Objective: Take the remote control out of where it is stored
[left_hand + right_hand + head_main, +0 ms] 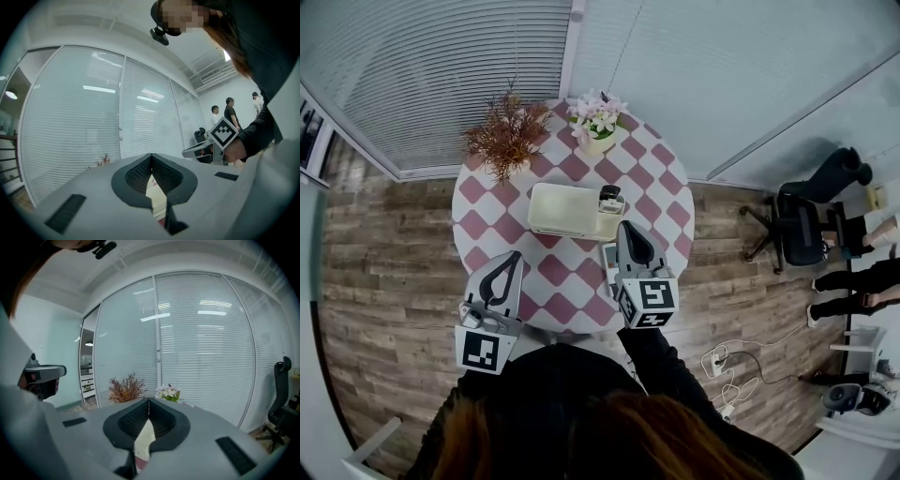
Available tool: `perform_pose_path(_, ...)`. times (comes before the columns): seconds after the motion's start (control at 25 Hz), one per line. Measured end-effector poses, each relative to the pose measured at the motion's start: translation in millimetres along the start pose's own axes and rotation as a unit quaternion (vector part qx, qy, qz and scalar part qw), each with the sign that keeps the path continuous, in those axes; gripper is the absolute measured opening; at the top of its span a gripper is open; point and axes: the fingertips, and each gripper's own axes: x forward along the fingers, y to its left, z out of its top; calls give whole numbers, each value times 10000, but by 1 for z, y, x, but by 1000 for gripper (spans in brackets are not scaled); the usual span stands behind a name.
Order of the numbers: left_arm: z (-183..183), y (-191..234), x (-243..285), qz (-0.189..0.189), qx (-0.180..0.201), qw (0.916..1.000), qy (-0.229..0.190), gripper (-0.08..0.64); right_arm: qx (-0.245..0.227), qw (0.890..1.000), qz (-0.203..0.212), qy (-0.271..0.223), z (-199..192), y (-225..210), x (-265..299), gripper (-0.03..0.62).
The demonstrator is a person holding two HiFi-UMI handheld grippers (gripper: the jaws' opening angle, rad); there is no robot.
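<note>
checkered table (661,202): flowers (596,117), dried plant (504,136) behind box (562,208).

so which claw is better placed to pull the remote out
Right: the right claw sits just short of the remote control in the storage box; the left claw is farther back and leftward.

No word, number or brand name can be read in any view. The only printed signs are black-and-white square code patterns on the two grippers' cubes. One is on the white left cube (480,352), behind the left gripper (514,255). The other is on the white right cube (649,300), behind the right gripper (622,225). Both face up at the head camera. In the left gripper view the right cube (222,132) shows a pattern too, stood on one corner. None of the patterns carries letters or digits.
</note>
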Motion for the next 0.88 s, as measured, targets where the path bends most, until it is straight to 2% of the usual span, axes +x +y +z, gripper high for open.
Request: perform_pose_path(0.88, -2, 2, 1, 31, -38, 10000, 32, 6, 160, 9957, -381, 827, -65, -20, 70, 15)
